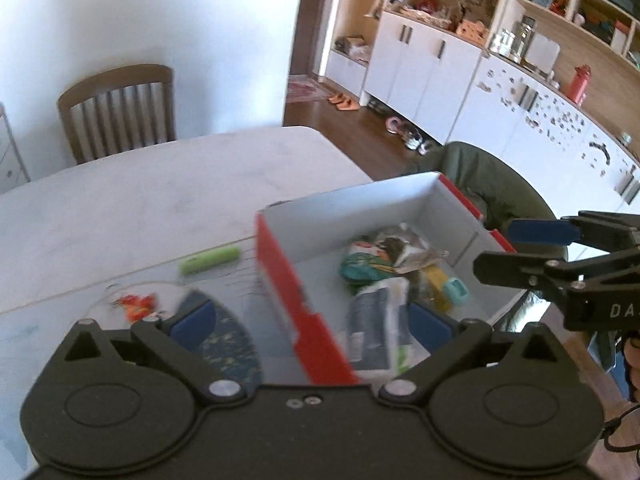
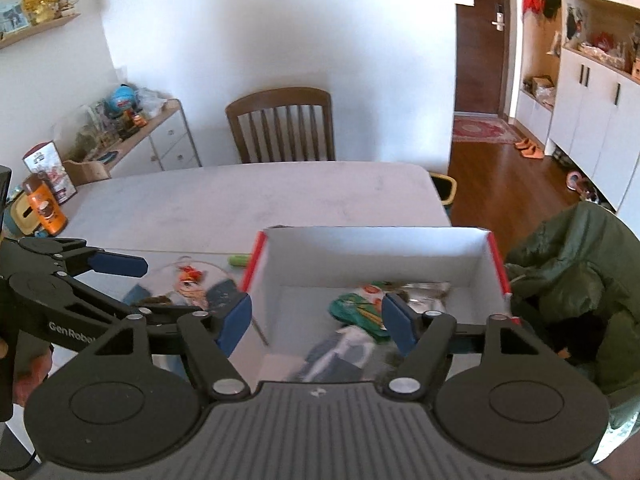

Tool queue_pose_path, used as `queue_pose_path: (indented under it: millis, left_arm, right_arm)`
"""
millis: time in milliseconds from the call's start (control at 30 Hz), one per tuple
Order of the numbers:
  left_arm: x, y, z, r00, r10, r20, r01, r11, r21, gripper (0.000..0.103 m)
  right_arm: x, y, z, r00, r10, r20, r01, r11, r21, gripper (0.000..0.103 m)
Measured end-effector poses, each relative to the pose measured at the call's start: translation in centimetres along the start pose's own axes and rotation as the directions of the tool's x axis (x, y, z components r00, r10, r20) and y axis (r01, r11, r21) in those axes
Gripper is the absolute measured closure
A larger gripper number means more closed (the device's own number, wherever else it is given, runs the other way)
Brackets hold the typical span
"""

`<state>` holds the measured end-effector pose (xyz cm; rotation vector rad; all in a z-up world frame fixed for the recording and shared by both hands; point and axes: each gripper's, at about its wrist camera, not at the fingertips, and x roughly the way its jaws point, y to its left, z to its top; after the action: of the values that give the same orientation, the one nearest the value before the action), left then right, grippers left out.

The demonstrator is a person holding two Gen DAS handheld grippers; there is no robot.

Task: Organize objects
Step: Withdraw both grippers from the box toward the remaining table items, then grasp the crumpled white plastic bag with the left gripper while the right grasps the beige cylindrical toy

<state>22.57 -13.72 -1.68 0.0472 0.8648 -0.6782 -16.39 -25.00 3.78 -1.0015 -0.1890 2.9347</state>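
Both grippers hang spread and empty: the left gripper (image 1: 308, 316) straddles the red wall of the box (image 1: 280, 264), the right gripper (image 2: 316, 316) hovers over it. Drifting down could tip the box. At ten o'clock, the green tube (image 1: 210, 260) waits; the packets inside blur together.

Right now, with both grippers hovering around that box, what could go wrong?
The box sits at the table's corner edge; a nudge from the open right gripper might tip it off. The open left gripper straddles the box's red wall and could snag it. The green tube could roll.
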Motion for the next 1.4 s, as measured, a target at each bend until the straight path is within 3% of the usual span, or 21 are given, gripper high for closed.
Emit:
queue_pose_path:
  millis: [100, 400, 867, 1100, 1400]
  left_arm:
    - [-1.1, 2.2, -0.6, 1.0, 0.016, 0.014, -0.016, 1.0, -0.02, 0.001]
    - [-3.9, 8.1, -3.4, 0.995, 0.093, 0.039, -0.09, 0.993, -0.073, 0.0]
    - [-2.7, 14.2, -10.4, 0.997, 0.069, -0.043, -0.075, 0.988, -0.135, 0.0]
    - [-0.6, 15.6, -13.2, 0.995, 0.03, -0.098, -0.047, 0.983, -0.175, 0.0]
    - [1.5, 16.1, -15.8, 0.99, 0.031, -0.141, -0.057, 0.981, -0.186, 0.001]
  right_arm:
    - [0.3, 1.8, 0.3, 1.0, 0.011, 0.004, -0.011, 1.0, -0.014, 0.024]
    - [2.6, 7.3, 0.8, 1.0, 0.028, -0.008, -0.029, 0.999, -0.044, 0.021]
    - [10.2, 13.0, 0.3, 0.992, 0.028, -0.124, -0.031, 0.999, -0.023, 0.021]
    - [13.4, 15.5, -1.2, 0.978, 0.047, -0.203, -0.057, 0.997, -0.042, 0.021]
    - [16.8, 18.9, -4.1, 0.938, 0.097, -0.333, -0.138, 0.985, -0.103, 0.021]
